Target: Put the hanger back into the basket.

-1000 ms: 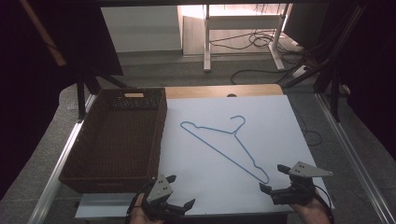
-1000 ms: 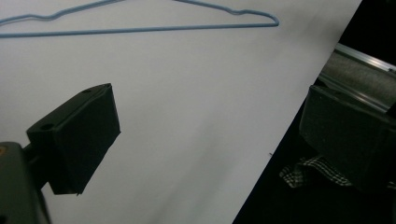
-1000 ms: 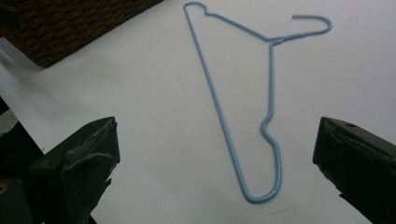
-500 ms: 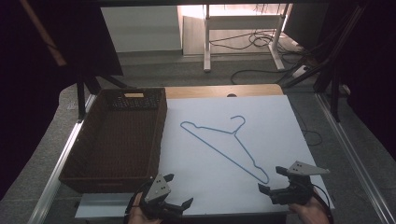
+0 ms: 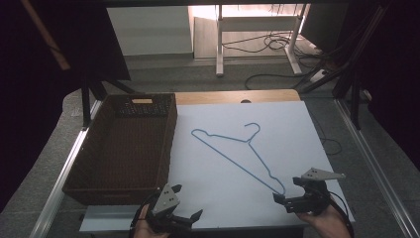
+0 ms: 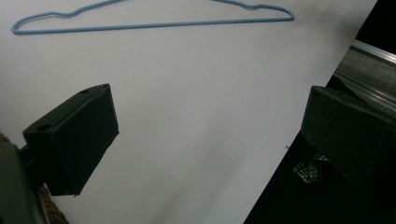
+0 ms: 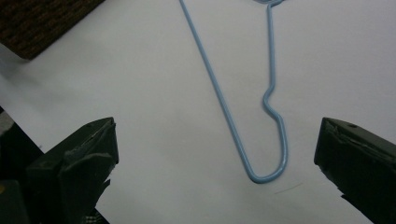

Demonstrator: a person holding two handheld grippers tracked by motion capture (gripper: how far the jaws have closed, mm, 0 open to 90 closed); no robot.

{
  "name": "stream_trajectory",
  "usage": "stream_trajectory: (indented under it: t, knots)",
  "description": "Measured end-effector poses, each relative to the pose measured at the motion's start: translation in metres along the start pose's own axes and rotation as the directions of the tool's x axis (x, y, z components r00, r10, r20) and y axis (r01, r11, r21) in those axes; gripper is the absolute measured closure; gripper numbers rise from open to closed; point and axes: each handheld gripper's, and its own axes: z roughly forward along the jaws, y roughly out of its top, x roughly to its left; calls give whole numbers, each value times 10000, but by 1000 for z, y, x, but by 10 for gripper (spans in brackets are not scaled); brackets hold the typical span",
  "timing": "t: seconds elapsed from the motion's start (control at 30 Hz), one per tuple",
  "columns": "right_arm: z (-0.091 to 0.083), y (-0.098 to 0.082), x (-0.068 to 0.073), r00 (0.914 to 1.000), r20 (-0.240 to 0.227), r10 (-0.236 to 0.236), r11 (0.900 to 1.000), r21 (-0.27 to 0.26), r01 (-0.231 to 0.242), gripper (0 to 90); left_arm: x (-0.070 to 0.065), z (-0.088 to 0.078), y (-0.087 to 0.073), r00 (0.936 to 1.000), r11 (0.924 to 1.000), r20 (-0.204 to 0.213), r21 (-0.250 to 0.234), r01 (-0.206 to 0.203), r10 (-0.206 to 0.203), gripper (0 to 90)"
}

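right gripper (image 5: 289, 195) has crept toward the blue hanger's (image 5: 233, 151) end, jaws wide; left gripper (image 5: 184, 208) wide too.

White rectangular table top (image 5: 297, 129), bearing a thin blue wire hanger (image 5: 233, 153) beside a dark brown woven basket (image 5: 99, 148).

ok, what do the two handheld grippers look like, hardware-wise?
Both are black, blocky two-jaw units. The left gripper and the right gripper each carry a grey three-cornered plate on top. A dark cable trails from the right one. No sleeves visible.
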Motion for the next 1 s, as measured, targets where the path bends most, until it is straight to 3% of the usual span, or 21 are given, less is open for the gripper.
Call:
stream_trajectory:
  t: [0.27,0.43,0.63,0.77,1.0]
  knots:
    - [2,18,2,10000,50,0,9984,570,-3,99,-4,0,0,9996,9995,-91,201,-259,261,41]
    - [7,36,-3,9998,113,-159,9937,1113,146,188,-2,-2,-2,9998,9998,-126,166,-146,148,41]
    - [19,49,-10,9998,171,-135,9895,1444,108,202,-3,0,-3,9999,9995,-26,288,-134,135,41]
    - [31,58,-13,9990,325,-299,9811,1922,231,238,-4,1,-3,9996,9990,-39,356,-268,270,41]
    - [52,78,-19,9963,470,-719,9600,2744,564,303,-1,-1,-4,9999,9996,-67,264,-143,144,43]
